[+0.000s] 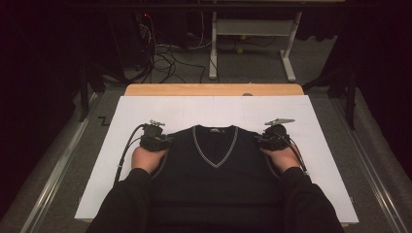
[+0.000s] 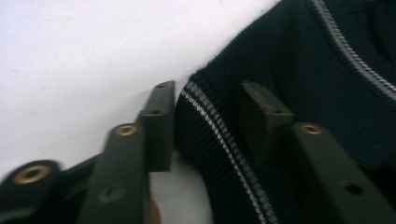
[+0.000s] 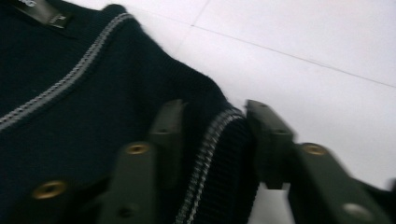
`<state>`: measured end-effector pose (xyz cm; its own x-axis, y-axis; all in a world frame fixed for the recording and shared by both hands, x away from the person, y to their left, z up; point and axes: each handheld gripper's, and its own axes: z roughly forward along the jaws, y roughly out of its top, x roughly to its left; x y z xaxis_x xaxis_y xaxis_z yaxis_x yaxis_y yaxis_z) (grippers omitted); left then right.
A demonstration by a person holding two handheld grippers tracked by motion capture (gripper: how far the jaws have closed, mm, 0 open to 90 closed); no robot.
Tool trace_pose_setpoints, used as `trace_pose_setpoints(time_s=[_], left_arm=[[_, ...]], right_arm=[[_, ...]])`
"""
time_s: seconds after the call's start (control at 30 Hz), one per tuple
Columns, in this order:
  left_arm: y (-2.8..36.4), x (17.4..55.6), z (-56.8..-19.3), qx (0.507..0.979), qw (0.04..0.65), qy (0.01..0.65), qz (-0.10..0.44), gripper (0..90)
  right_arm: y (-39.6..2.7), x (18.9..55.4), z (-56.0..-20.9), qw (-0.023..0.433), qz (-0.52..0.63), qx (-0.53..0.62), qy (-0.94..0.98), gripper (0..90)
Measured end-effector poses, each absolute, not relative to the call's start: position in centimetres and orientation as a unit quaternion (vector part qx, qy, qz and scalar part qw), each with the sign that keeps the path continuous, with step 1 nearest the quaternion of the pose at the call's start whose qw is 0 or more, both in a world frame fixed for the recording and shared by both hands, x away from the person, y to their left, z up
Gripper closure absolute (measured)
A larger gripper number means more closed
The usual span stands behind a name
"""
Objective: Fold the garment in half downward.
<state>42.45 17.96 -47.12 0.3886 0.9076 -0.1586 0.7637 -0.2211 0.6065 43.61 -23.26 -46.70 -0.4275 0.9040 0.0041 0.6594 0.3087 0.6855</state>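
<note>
A black sleeveless V-neck vest (image 1: 214, 170) with grey-striped trim lies flat on a white sheet (image 1: 209, 109), neck toward the far edge. My left gripper (image 1: 163, 141) is at the vest's left shoulder. In the left gripper view, the left gripper (image 2: 208, 91) has the ribbed armhole band (image 2: 210, 135) bunched between its jaws, one pad against the band's edge. My right gripper (image 1: 265, 140) is at the right shoulder. In the right gripper view, the right gripper (image 3: 215, 106) straddles that armhole band (image 3: 219, 154) the same way. Both pairs of jaws rest down on the sheet.
The sheet covers a wooden table (image 1: 214, 90) whose far edge shows bare. Beyond it are a white desk frame (image 1: 252, 29) and loose cables (image 1: 165, 58) on the floor. Dark sleeves (image 1: 126, 204) cover the vest's lower corners. Bare sheet lies left, right and beyond the vest.
</note>
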Motion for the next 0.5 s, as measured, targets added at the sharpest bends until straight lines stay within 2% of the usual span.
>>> trace_pose_setpoints(time_s=[0.1, 0.23, 0.3, 0.5], left_arm=[[18.1, 42.6, -47.1, 0.769, 0.324, 0.542, 0.095, 69.5], [18.5, 42.8, -46.9, 0.765, 0.33, 0.546, 0.083, 71.8], [18.8, 42.7, -46.5, 0.756, 0.345, 0.548, 0.097, 72.1], [19.1, 42.9, -43.8, 0.735, 0.392, 0.537, 0.131, 72.2]], right_arm=[[-23.1, 43.5, -46.7, 0.192, 0.319, 0.498, 0.783, 77.9], [-22.9, 43.3, -46.6, 0.199, 0.316, 0.493, 0.786, 80.9], [-22.9, 43.2, -46.3, 0.212, 0.318, 0.49, 0.783, 83.5], [-24.0, 43.0, -44.4, 0.238, 0.342, 0.493, 0.764, 84.1]])
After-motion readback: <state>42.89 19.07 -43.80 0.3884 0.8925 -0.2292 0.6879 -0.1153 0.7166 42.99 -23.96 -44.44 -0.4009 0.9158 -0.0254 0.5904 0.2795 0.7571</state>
